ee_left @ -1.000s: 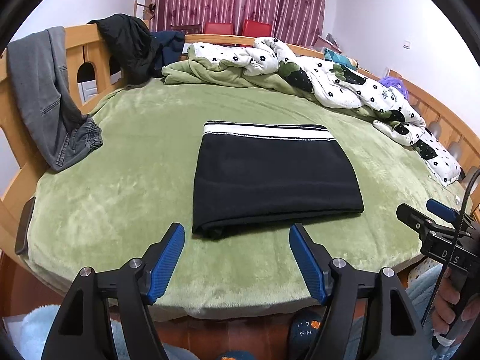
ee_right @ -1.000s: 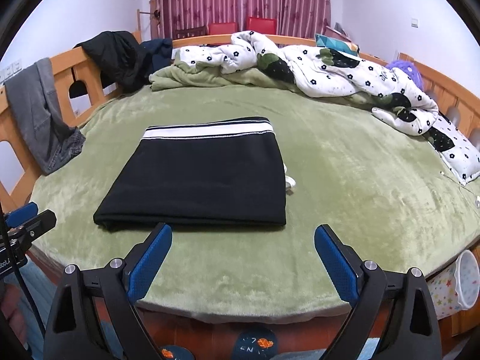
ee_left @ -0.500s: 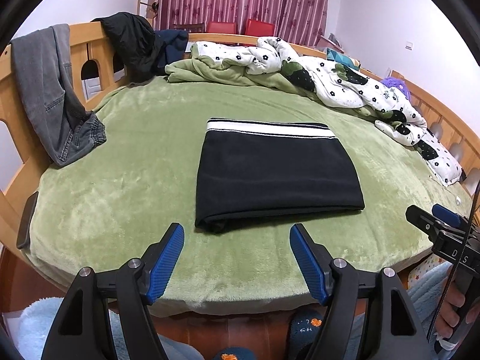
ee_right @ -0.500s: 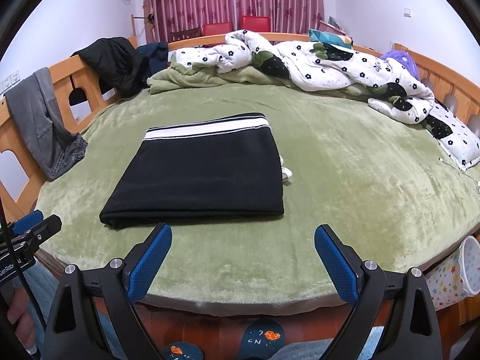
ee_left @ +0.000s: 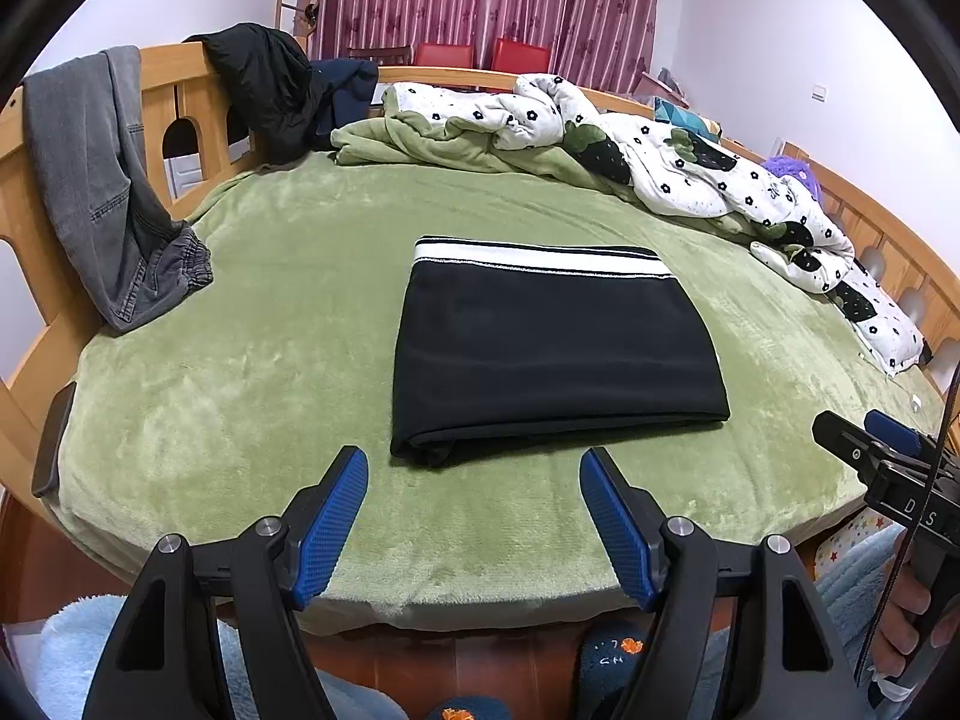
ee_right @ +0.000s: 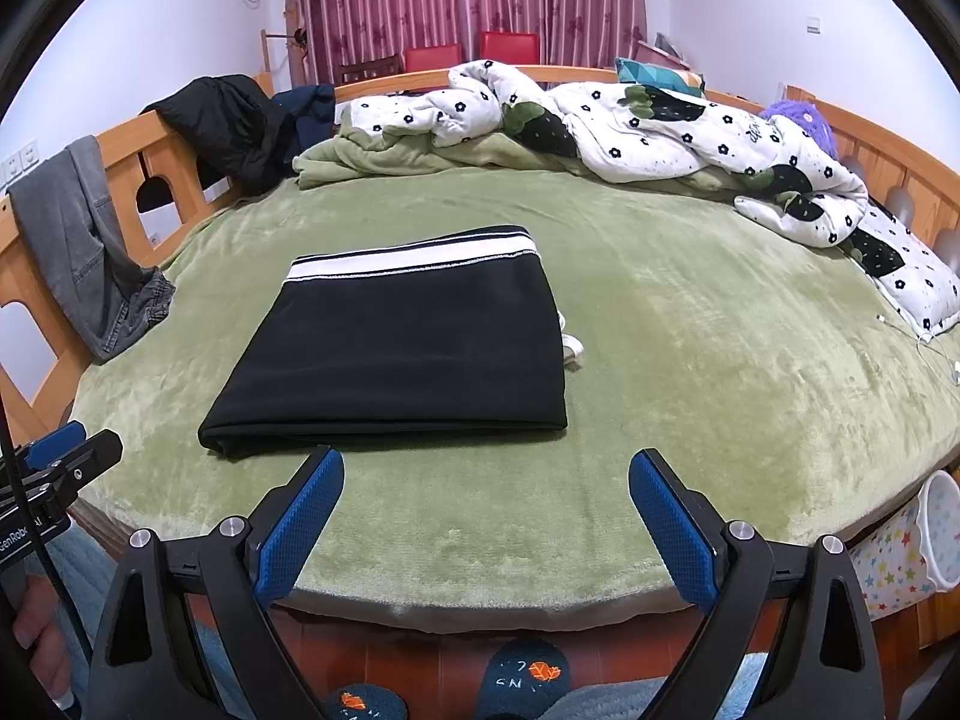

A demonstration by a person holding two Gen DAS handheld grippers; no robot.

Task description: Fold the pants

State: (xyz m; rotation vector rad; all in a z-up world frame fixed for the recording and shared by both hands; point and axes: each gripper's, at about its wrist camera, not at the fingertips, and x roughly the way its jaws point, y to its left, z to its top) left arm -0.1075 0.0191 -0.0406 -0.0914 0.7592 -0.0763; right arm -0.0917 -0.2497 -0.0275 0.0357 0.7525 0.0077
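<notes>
The black pants lie folded into a flat rectangle near the middle of the bed, on its green plush cover. The white-striped waistband runs along the far edge, and the thick folded edge faces the near side. In the right wrist view a small white bit, too small to identify, peeks out at the right edge of the pants.

The left tool hangs over the near edge of the bed, its blue-padded jaws spread wide with nothing between them, just short of the near fold of the pants. The right tool hangs likewise over the near edge, jaws wide apart and empty, with the pants ahead and slightly to its left. Neither tool touches the cloth. Each tool also shows at the side of the other's view, gripped by a hand.

Grey jeans hang over the wooden bed rail at the left, their cuff resting on the cover. A black jacket is draped over the rail farther back. A white quilt with black flowers lies bunched along the far and right sides, over a rumpled green blanket. Striped maroon curtains hang behind the bed. Below the near edge, dark slippers with orange marks show on the floor.
</notes>
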